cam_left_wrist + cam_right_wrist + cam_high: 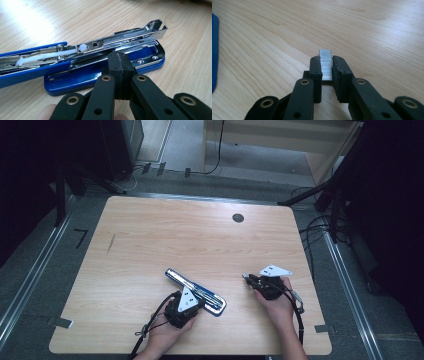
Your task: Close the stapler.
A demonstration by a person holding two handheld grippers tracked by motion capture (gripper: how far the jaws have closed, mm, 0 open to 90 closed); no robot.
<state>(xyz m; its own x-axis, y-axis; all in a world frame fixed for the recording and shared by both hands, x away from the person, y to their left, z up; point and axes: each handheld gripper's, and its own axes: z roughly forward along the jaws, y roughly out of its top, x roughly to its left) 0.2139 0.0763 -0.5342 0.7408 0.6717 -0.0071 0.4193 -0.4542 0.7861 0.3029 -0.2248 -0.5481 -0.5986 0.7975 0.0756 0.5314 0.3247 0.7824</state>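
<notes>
Stapler (196, 291) lies open near table (150, 235) front edge, left gripper (119, 67) clenched empty against its base, right gripper (326, 67) pinching a staple strip (325, 63): loading step, next carry strip across into the open channel.

Blue stapler (100, 75) with chrome-silver magazine and a white plastic pusher, centre of the left gripper view. Shiny silver strip of staples (326, 65), finely ribbed, between black jaws in the right gripper view. Pale wood-grain table (165, 235) with a dark round grommet (238, 218), upper right.
</notes>
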